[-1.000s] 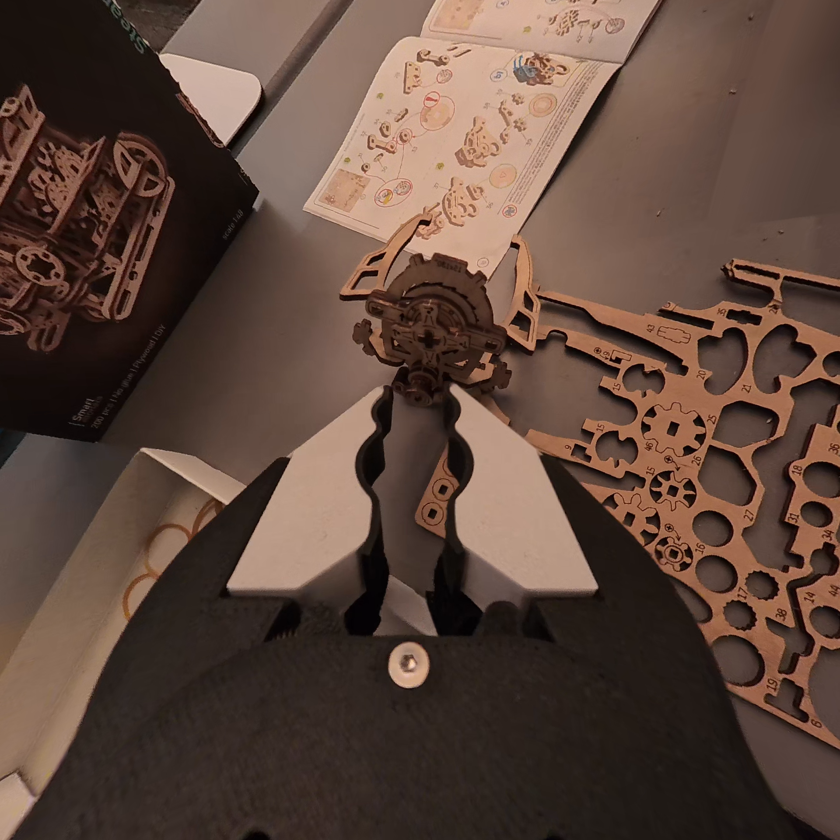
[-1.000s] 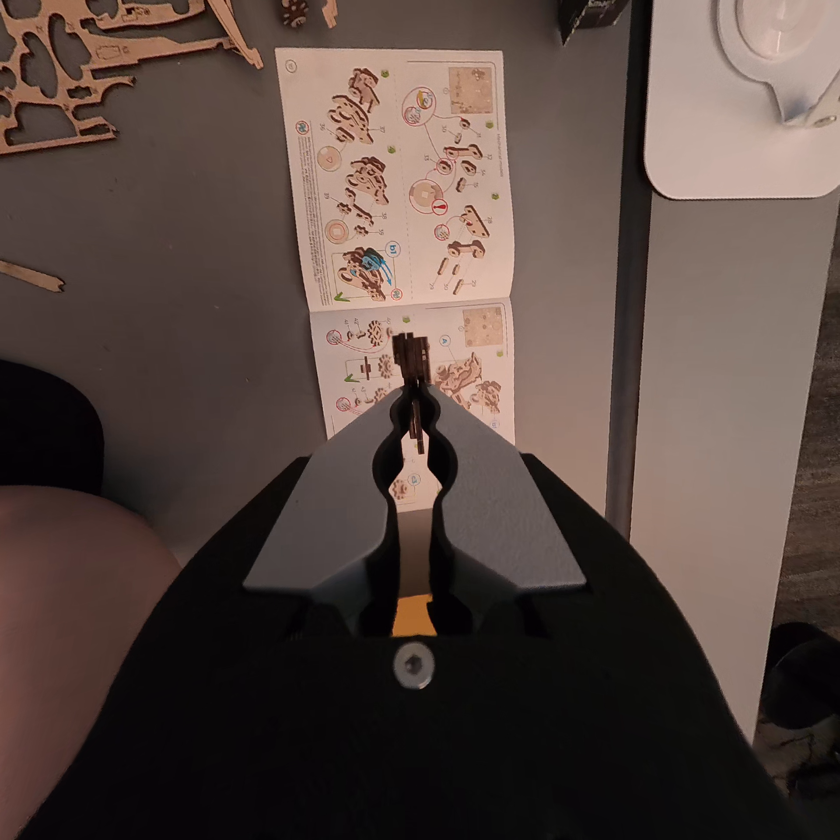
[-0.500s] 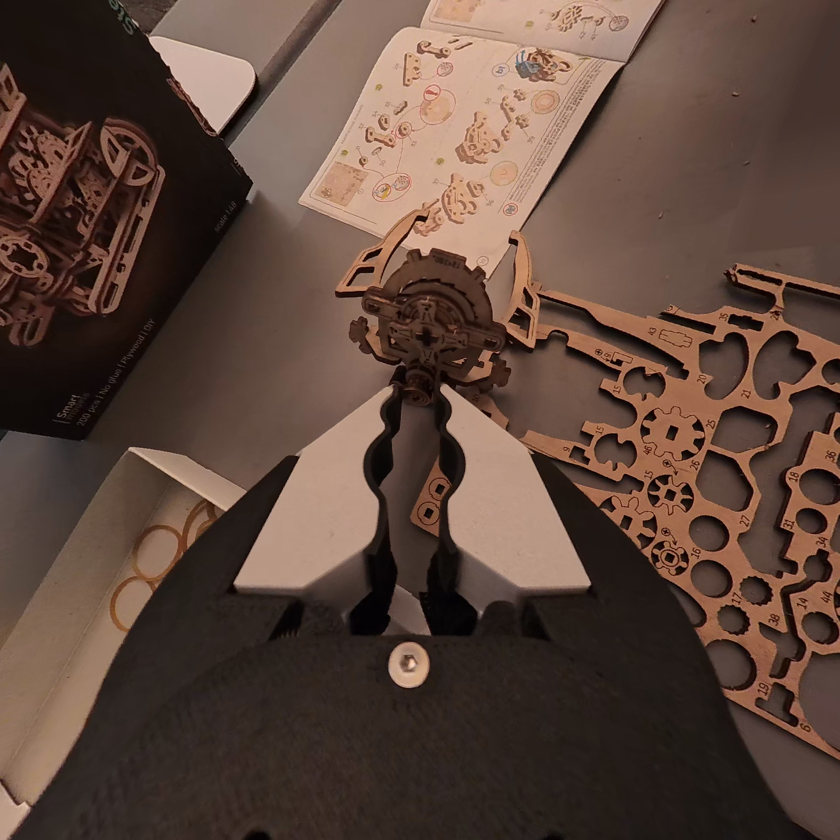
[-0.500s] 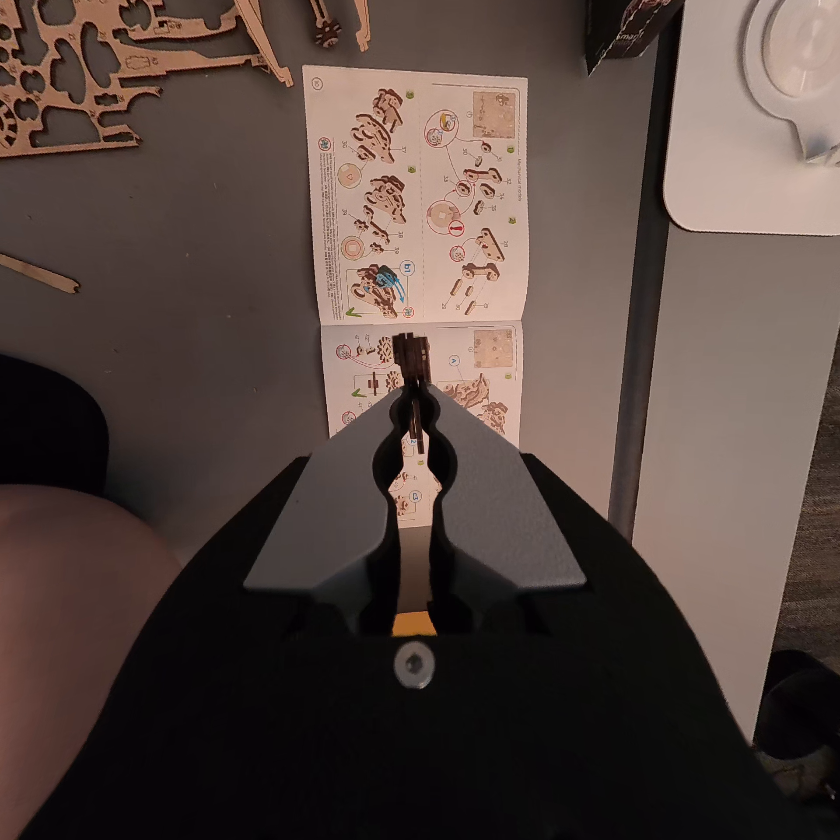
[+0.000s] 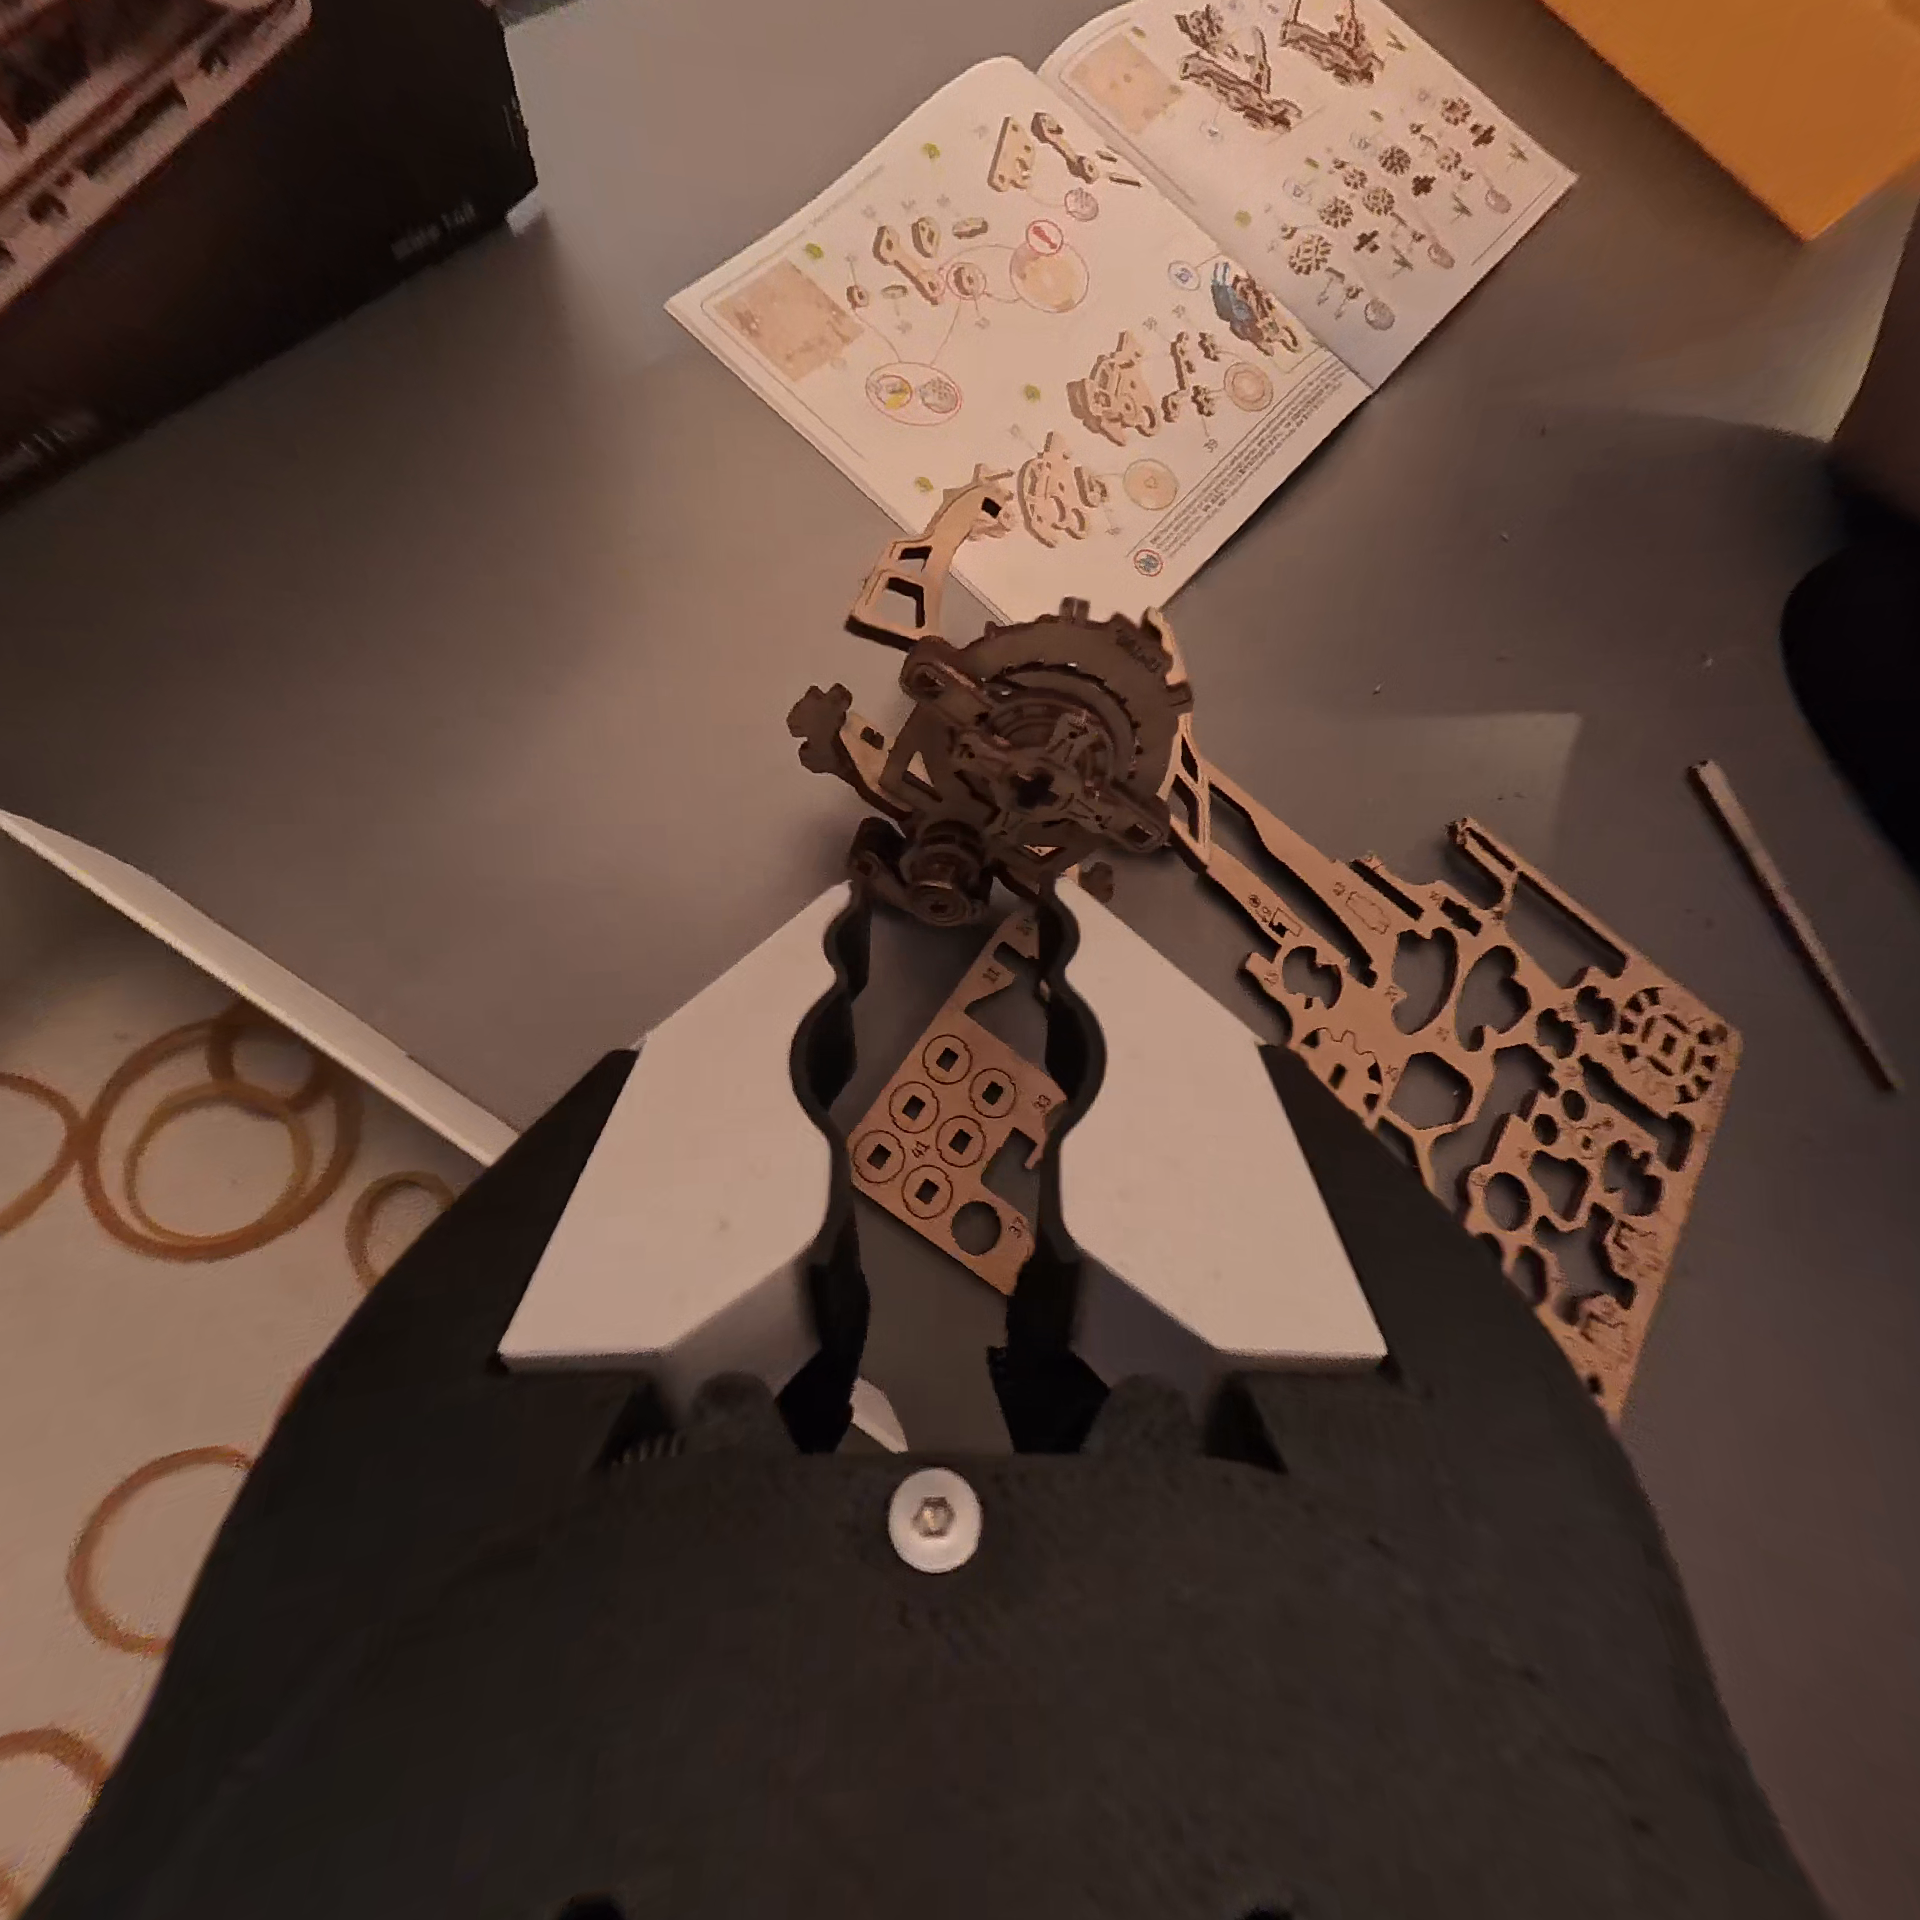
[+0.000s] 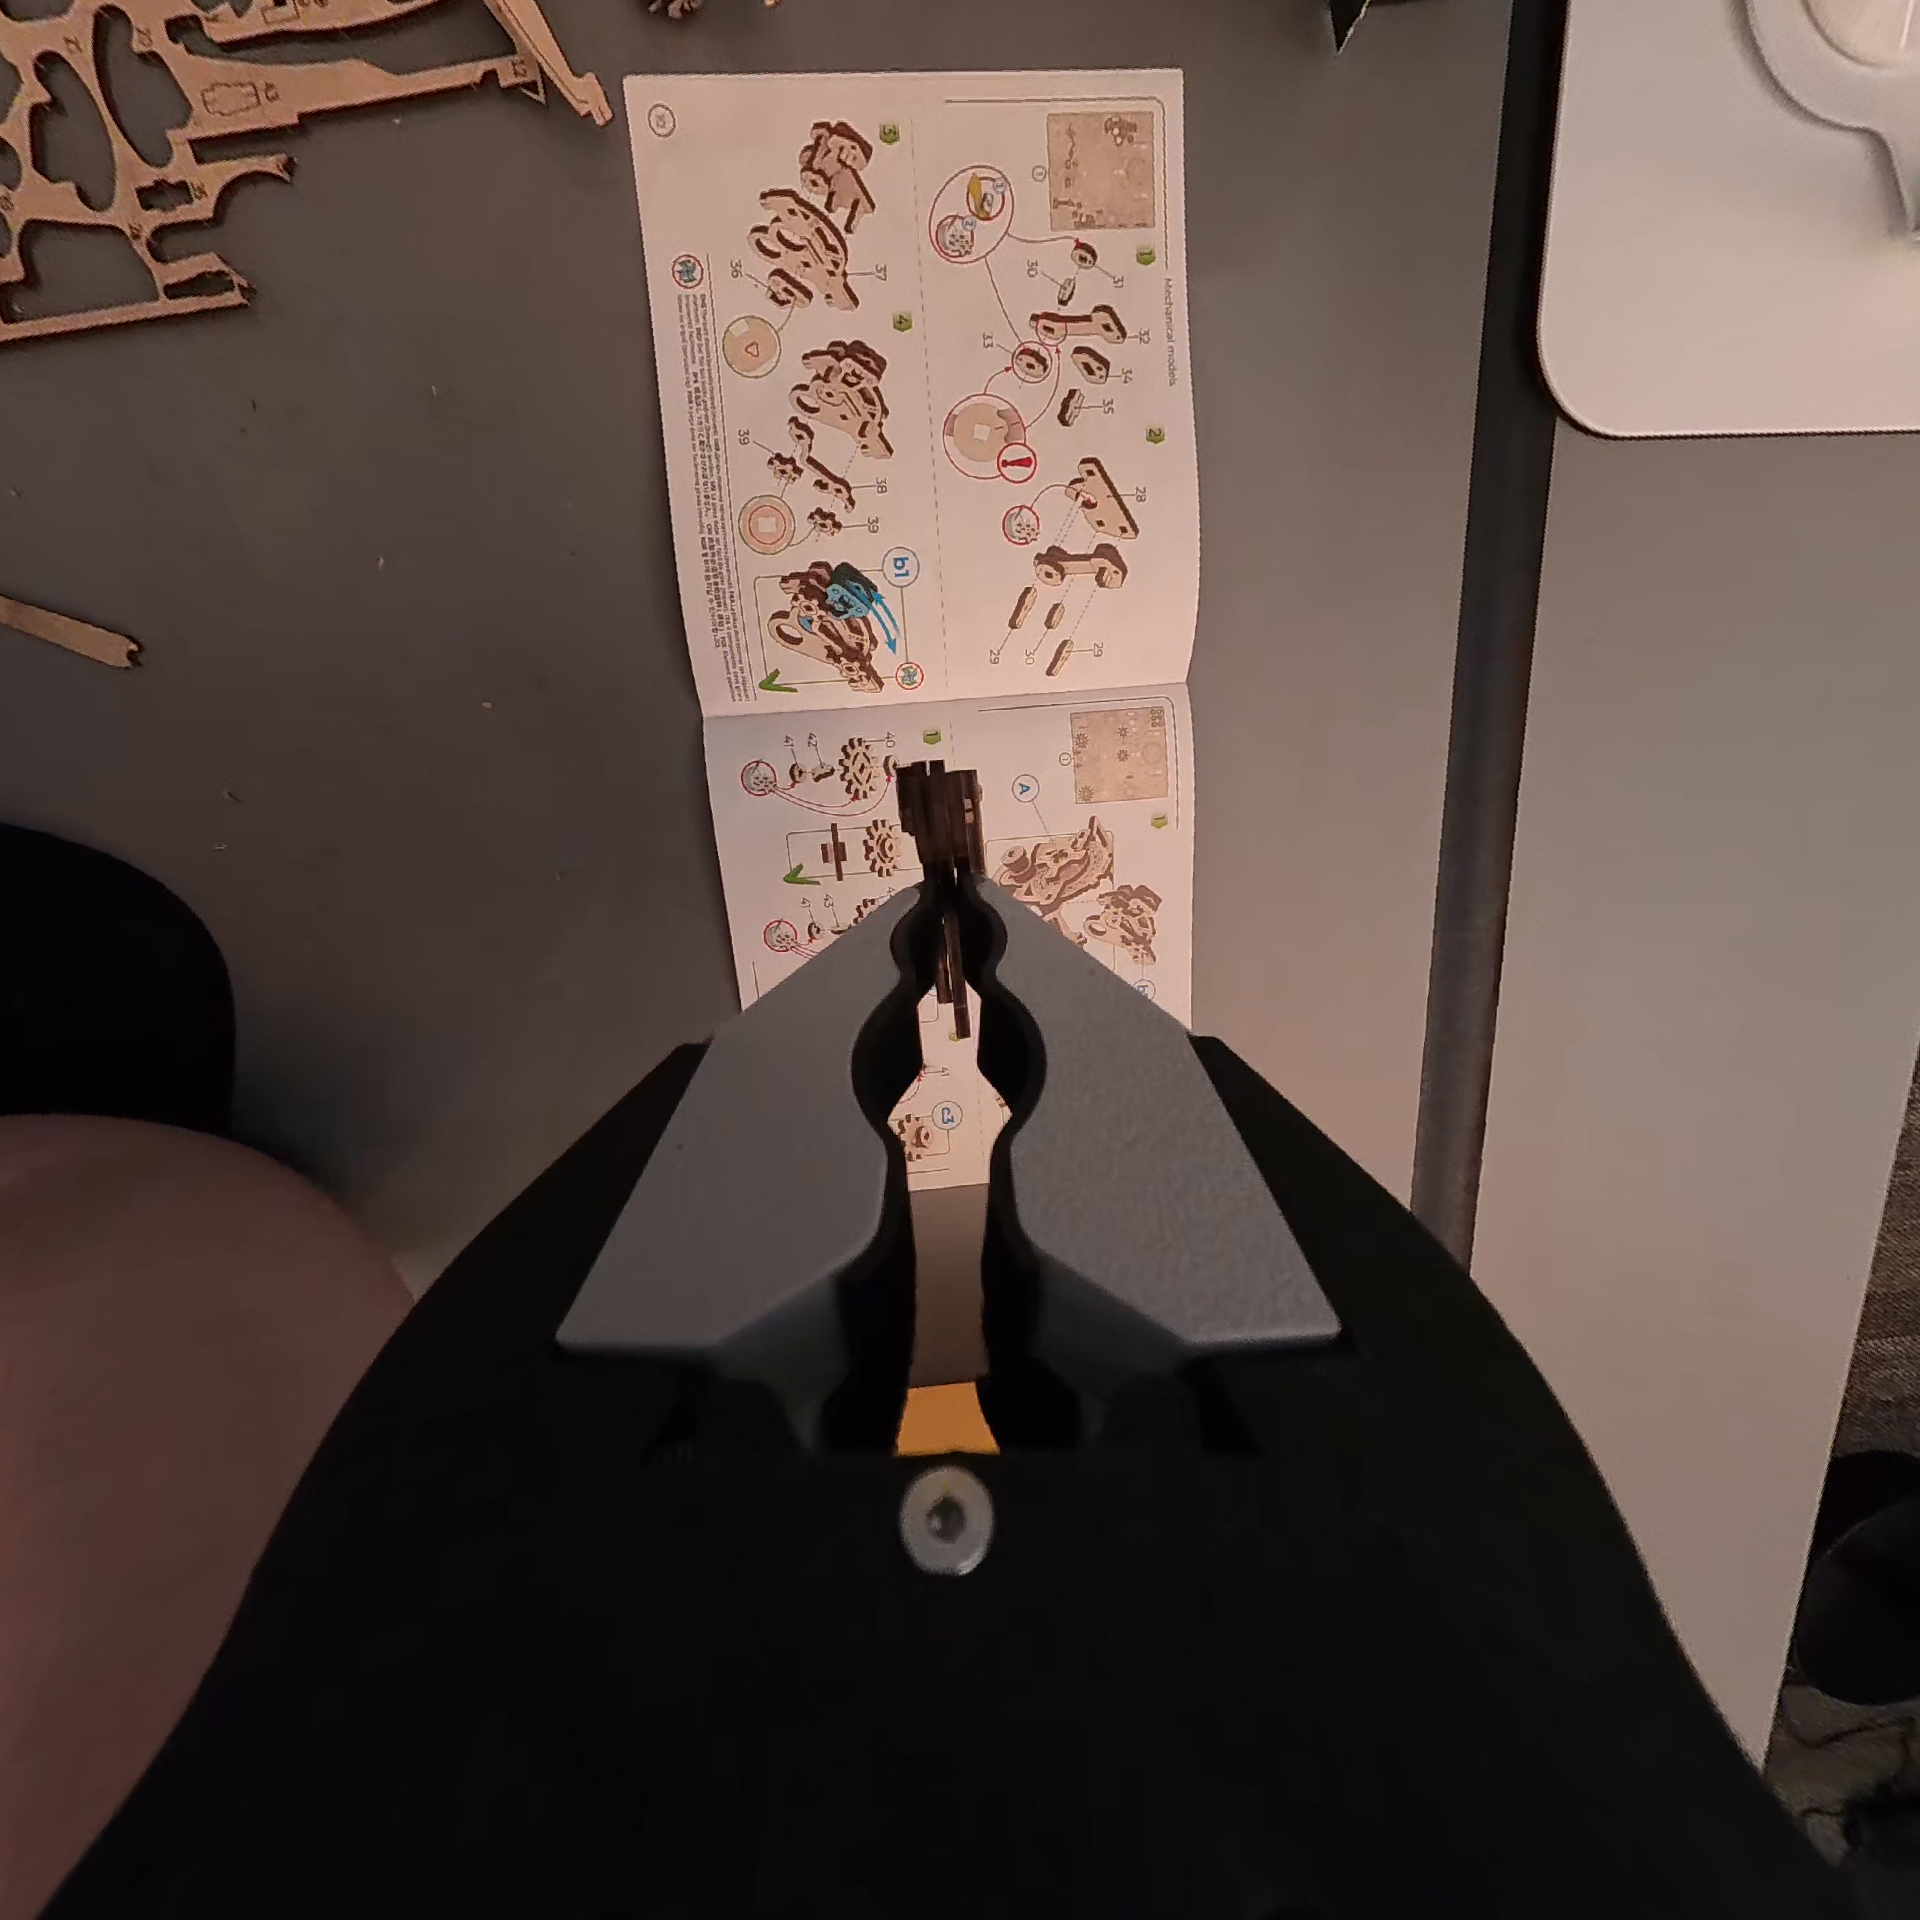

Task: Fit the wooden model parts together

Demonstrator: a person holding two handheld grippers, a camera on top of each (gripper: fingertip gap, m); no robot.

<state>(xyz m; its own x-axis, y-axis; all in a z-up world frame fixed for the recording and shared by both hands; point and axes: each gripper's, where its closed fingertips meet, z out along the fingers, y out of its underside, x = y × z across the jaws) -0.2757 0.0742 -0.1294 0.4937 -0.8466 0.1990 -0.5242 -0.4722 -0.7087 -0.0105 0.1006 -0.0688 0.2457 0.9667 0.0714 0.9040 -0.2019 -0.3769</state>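
My left gripper (image 5: 951, 902) is shut on the lower hub of a dark wooden gear assembly (image 5: 1023, 753) and holds it above the grey table, tilted to the right. My right gripper (image 6: 943, 885) is shut on a small dark wooden part (image 6: 938, 810), seen edge-on, held above the open instruction booklet (image 6: 914, 384). A punched-out plywood sheet (image 5: 1496, 1049) lies flat to the right of the left gripper; its end shows at the top left of the right wrist view (image 6: 156, 156).
The booklet lies beyond the assembly in the left wrist view (image 5: 1122, 291). A dark kit box (image 5: 208, 187) stands at the far left. A white tray with rubber bands (image 5: 156, 1164) sits at the left. A thin stick (image 5: 1787, 914) lies at the right. A white board (image 6: 1725, 229) lies beyond the table edge. Some 30 centimeters of space lies between my two pairs of fingers.
My left gripper has turned and come closer to the table; the gear assembly now tilts right and the tray has come nearer. My right gripper has shifted slightly over the booklet, still holding its part.
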